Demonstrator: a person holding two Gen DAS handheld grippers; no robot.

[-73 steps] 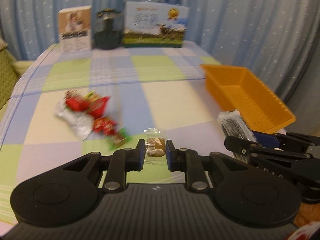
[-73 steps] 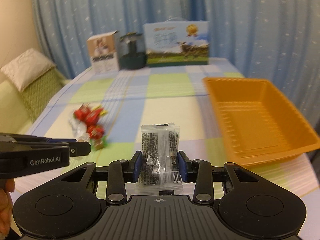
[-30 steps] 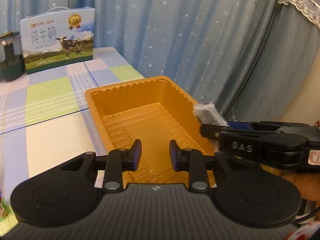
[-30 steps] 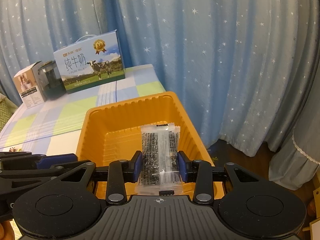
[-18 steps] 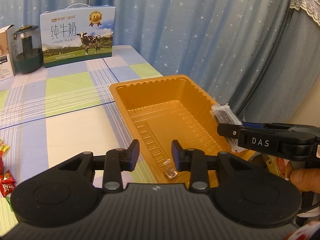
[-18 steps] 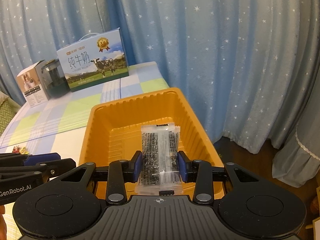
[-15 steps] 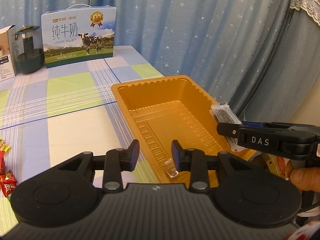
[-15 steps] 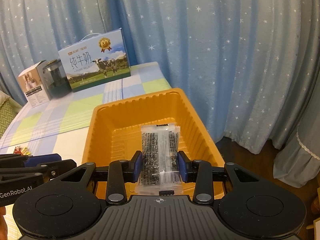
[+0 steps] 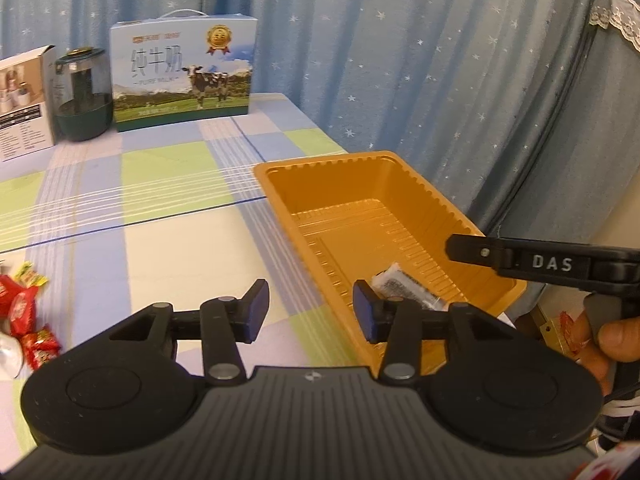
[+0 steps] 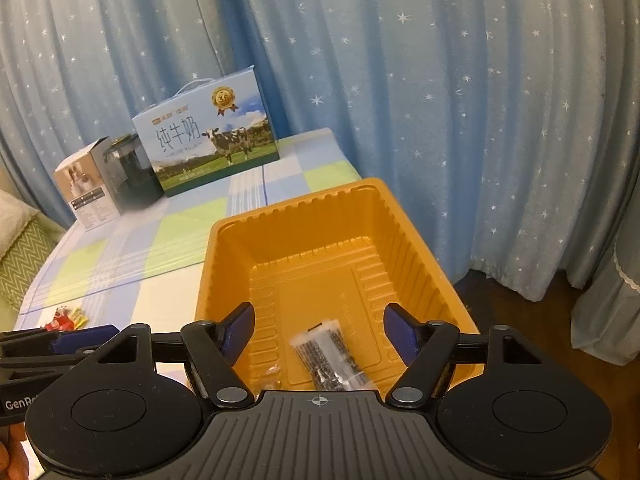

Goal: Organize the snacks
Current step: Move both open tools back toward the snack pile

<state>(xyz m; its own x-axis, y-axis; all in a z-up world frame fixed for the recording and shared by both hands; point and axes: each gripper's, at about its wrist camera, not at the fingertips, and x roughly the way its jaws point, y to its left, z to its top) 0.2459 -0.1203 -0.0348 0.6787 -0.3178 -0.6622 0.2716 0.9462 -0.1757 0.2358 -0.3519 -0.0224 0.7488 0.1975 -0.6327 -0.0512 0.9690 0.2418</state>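
Note:
An orange plastic tray (image 9: 432,196) (image 10: 408,240) stands at the table's right edge. A clear packet of dark snack (image 10: 328,360) lies at its near end, also in the left wrist view (image 9: 404,290). A small clear-wrapped snack (image 10: 269,380) lies in the tray's near left corner. My right gripper (image 10: 318,334) is open and empty above the packet; it shows as a black arm (image 9: 540,262) in the left wrist view. My left gripper (image 9: 310,312) is open and empty over the tray's left rim. Red-wrapped snacks (image 9: 24,320) (image 10: 64,318) lie on the table at left.
A milk carton box (image 9: 182,74) (image 10: 208,136), a dark green jar (image 9: 82,96) and a white box (image 9: 24,102) stand at the table's far end. Blue starred curtains hang behind and to the right. The floor (image 10: 520,304) drops off past the tray.
My right gripper opened and let go of the dark snack packet, which now lies in the tray. My left gripper opened wider and drew back to the left.

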